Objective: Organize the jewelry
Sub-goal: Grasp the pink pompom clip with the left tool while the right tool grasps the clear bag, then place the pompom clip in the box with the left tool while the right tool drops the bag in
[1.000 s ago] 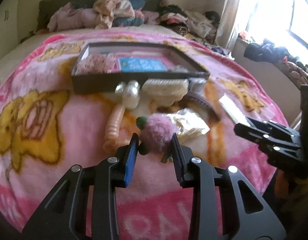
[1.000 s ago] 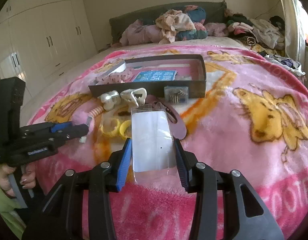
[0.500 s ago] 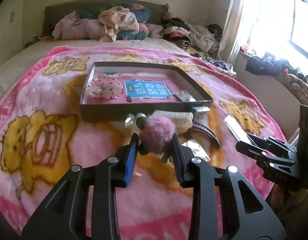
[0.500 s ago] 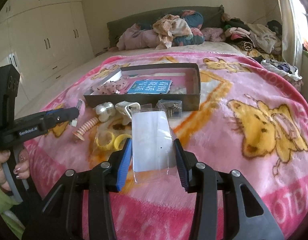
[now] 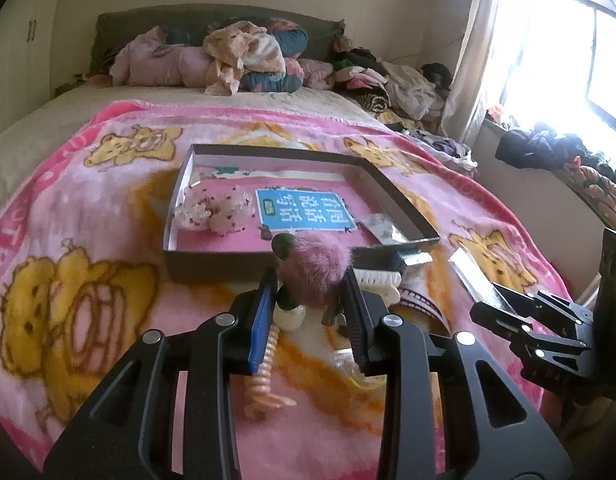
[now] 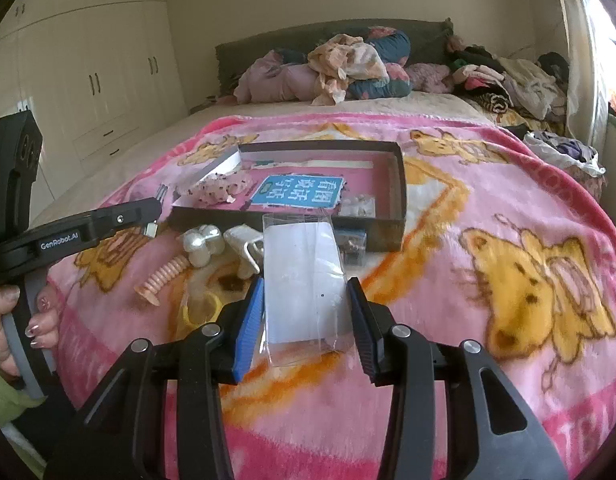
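My left gripper [image 5: 309, 290] is shut on a fluffy pink pom-pom hair clip [image 5: 319, 268] with a dark green bead on top, held above the blanket just before the near wall of a dark shallow box [image 5: 180, 208]. In the box lie a blue card [image 5: 304, 210], pale pink beaded pieces [image 5: 216, 210] and a small clear packet [image 5: 381, 226]. My right gripper [image 6: 306, 300] is shut on a clear plastic packet [image 6: 304, 280] with a white card inside, short of the box [image 6: 399, 184]. The left gripper [image 6: 152, 220] shows at the left there, a hand on its handle.
On the pink bear blanket before the box lie a pearl clip [image 6: 202, 244], a white claw clip [image 6: 244, 248], a peach spiral tie [image 6: 164, 276], yellow rings [image 6: 200, 308] and a small packet [image 6: 351, 244]. Clothes are piled at the headboard and by the window.
Both grippers have lifted and drawn toward the box with their things still held. The inside of the box now shows more from above.
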{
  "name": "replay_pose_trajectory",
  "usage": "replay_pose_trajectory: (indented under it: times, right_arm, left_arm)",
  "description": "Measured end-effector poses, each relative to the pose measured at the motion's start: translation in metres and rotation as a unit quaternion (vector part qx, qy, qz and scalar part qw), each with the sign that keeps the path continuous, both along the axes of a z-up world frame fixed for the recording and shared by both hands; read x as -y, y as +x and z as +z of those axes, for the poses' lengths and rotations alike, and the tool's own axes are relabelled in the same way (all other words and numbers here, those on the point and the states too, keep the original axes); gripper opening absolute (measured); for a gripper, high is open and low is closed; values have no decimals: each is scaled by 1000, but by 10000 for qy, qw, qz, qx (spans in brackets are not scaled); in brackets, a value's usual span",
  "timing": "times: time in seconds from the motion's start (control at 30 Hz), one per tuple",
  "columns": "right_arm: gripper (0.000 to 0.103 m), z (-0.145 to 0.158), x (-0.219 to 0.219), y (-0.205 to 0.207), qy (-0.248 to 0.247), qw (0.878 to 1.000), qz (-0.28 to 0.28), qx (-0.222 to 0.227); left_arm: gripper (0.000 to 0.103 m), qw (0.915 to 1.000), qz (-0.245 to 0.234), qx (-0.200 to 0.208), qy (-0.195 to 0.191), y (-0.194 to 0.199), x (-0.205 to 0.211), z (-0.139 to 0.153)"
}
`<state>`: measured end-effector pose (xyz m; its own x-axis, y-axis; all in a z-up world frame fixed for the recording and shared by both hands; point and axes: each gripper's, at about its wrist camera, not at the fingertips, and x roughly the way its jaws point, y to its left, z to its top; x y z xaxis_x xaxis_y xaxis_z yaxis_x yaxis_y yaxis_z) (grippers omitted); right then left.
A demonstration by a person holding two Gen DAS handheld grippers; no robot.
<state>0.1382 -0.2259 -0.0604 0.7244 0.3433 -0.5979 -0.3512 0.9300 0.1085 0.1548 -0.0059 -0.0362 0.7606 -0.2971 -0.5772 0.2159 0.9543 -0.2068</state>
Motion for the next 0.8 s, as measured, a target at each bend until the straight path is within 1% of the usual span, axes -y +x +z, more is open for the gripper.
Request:
replay_pose_trajectory:
  times: [0.57, 0.8]
  right_arm:
    - [40, 23, -10, 42, -36, 9997, -29, 260]
    - [40, 24, -11, 59, -81, 9996, -71, 272]
  left_arm:
    - [25, 9999, 35, 159, 5, 38, -2, 14]
    - [25, 9999, 13, 131, 29, 56, -1, 13]
